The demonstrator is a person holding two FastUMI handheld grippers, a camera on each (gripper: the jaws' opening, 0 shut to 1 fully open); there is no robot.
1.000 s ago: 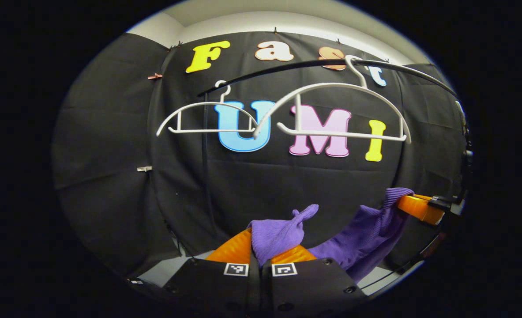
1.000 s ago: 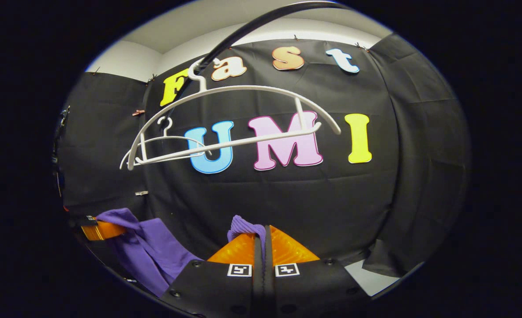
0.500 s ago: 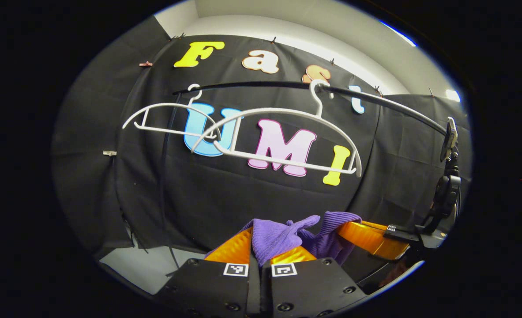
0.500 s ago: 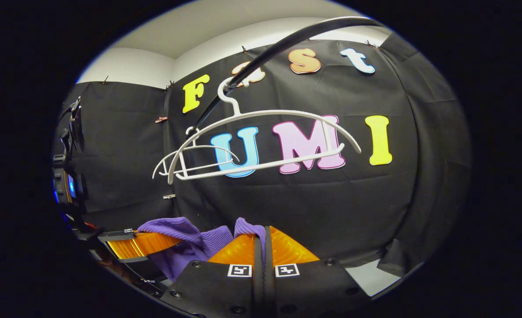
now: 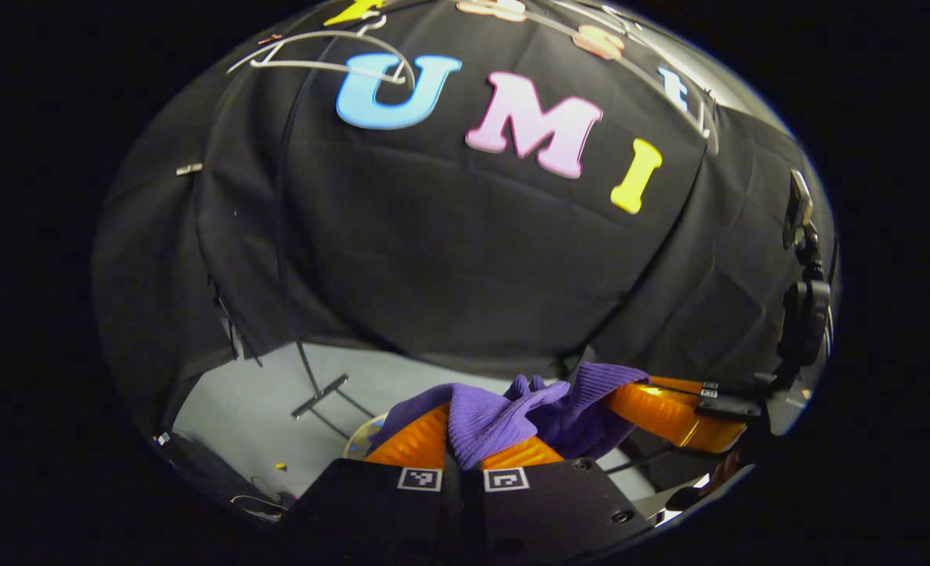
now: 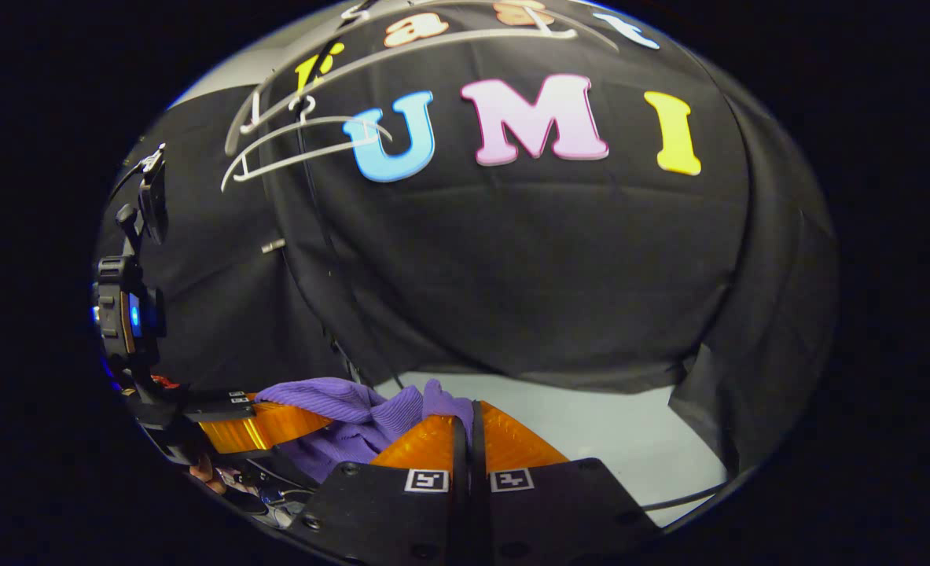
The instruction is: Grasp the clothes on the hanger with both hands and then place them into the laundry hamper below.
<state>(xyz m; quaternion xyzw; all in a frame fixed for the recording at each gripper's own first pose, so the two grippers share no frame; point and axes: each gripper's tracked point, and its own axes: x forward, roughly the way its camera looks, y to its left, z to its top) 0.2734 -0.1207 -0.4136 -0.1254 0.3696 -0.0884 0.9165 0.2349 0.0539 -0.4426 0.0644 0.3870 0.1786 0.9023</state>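
The left gripper (image 5: pixel 465 440) is pinching a fold of the purple garment (image 5: pixel 504 413) between its closed fingers, and the right gripper (image 6: pixel 465 440) is likewise clamping a narrow ridge of the same cloth, its jaws pressed nearly together on it. In the left gripper view the other gripper is showing at the lower right, close by, with the garment bunching between the two. In the right gripper view the left one is sitting at the lower left, the purple fabric sagging between them.

Black cloth is covering the booth wall (image 6: pixel 527 275) behind. Two bare white hangers (image 6: pixel 299 141) are hanging from a dark rail near the top edge. A pale grey floor (image 5: pixel 276 409) is spreading below the cloth's hem, with a thin stand base (image 5: pixel 319 395) lying on it. Part of a round pale rim (image 5: pixel 361 440) is peeking beside the left gripper's finger; I cannot tell what it is.
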